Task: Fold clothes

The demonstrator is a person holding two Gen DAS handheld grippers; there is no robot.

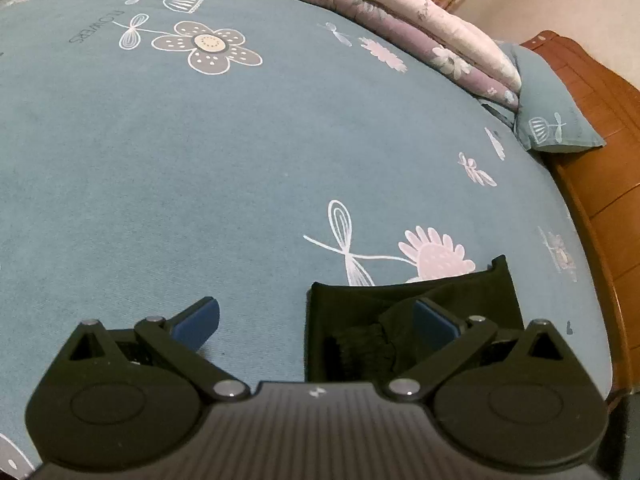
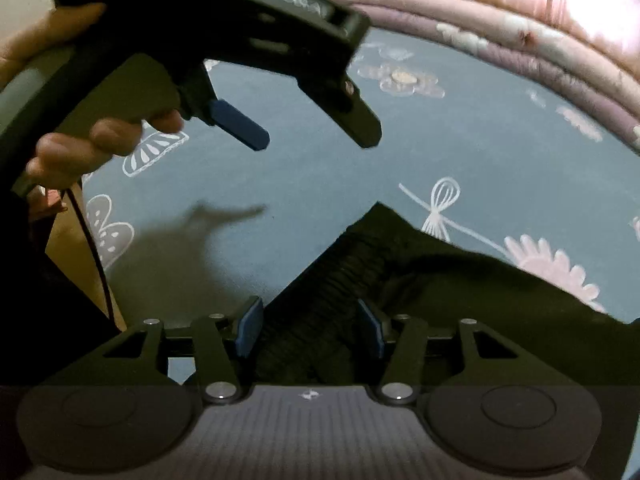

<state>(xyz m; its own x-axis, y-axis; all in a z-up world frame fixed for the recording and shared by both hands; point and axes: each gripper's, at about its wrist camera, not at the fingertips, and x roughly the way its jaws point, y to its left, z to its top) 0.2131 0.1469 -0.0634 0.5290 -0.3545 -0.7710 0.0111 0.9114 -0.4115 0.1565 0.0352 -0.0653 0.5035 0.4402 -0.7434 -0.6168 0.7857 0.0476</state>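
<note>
Garment lies between right tongs, apart from pads.

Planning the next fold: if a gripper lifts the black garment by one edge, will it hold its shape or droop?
The black garment would likely droop: it already lies bunched and creased on the bedsheet. Its ribbed cuff looks thicker, so it may hang more heavily there. The matte knit seems unlikely to slip from the right gripper, whose pads sit either side of it.

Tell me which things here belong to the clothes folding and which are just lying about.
For the job:
- black garment
- left tongs
- right tongs

Lying about:
- folded quilt
- pillow
- blue flowered bedsheet, the work surface
</note>
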